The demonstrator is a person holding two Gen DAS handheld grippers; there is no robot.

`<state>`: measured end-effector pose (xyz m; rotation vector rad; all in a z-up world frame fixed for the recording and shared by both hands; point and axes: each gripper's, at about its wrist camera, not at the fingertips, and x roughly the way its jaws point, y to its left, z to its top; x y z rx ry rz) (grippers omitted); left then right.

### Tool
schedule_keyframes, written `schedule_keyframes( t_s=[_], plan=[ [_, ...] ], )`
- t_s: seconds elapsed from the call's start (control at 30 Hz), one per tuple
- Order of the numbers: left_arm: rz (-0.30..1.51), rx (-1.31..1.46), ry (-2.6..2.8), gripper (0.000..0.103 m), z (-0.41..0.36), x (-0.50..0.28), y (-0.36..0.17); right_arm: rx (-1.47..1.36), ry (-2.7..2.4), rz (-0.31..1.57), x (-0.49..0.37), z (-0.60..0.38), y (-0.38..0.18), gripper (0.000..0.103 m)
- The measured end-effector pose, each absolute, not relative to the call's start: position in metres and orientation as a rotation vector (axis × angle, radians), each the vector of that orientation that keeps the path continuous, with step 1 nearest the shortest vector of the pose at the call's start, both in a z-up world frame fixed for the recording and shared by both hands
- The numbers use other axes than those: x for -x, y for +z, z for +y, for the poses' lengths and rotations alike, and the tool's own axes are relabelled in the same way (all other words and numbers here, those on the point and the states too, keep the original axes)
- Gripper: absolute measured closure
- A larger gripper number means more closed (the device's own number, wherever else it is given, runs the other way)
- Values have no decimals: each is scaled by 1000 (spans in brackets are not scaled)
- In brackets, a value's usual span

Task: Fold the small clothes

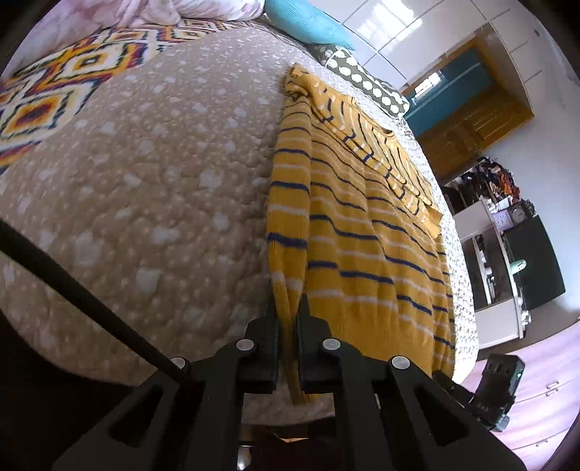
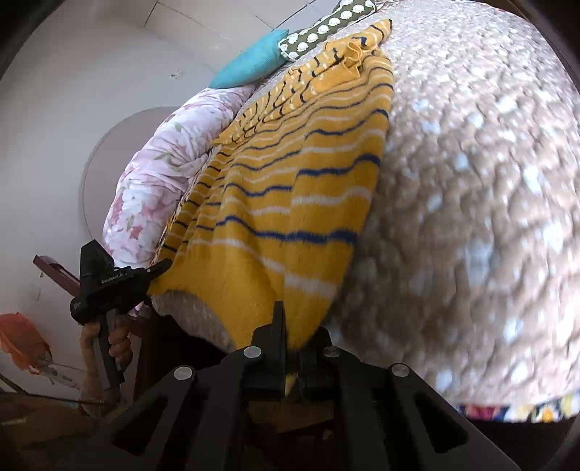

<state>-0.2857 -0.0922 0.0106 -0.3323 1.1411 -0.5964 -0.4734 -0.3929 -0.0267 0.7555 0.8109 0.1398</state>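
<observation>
Beige quilted bedding with pale blotches covers the bed and fills most of both views, bulging under the fisheye lens. Along one side of it lies a blanket with a bold diamond pattern in orange, navy and white, and a crumpled floral duvet sits beyond the bedding's far edge. At the head of the bed rest a turquoise pillow and a dark green one with white dots.

Spread flat on the bedding is the sweater, mustard yellow with navy and white stripes (its sleeves are folded in across the upper part). Its hem reaches the near edge of the bed, where both tools have hold of it.

The left gripper is clamped tight on one bottom corner of the sweater, with a bunched strip of knit running down between its black fingers. The right gripper is likewise pinched closed on the other bottom corner, yellow fabric showing between its pads. In the right wrist view a hand grips the handle of the left tool.
</observation>
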Motion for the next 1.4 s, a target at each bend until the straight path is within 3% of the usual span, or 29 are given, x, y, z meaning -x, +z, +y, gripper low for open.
schedule_keyframes(
  t_s=[0.43,0.53,0.63,0.7,0.73,0.87,0.97,1.17,1.23,1.27,1.3,1.4],
  plan=[
    [1089,193,-567,94,-75,307,26,-616,80,858,485,-376,-22,93],
    [1075,227,-547,82,-66,302,26,-615,63,838,495,-381,-19,92],
    [1060,275,-565,69,-69,292,30,-622,38,799,497,-390,-14,84],
    [1046,302,-597,39,-74,287,32,-634,18,769,494,-398,-11,75],
    [1042,317,-611,36,-78,283,31,-644,14,754,491,-403,-10,70],
    [1110,400,-670,36,-94,267,15,-691,34,741,477,-411,-15,68],
    [1119,416,-697,30,-102,266,10,-697,56,747,468,-407,-18,66],
    [1107,384,-755,29,-111,277,8,-777,129,744,467,-396,-27,65],
    [1117,385,-780,47,-114,282,7,-795,165,758,464,-389,-31,65],
    [1141,397,-793,63,-116,283,3,-785,175,764,462,-383,-32,65],
    [1157,404,-793,70,-117,282,0,-769,182,772,459,-378,-33,65],
    [1162,429,-771,70,-113,287,-6,-713,178,787,452,-367,-31,65]
  ],
)
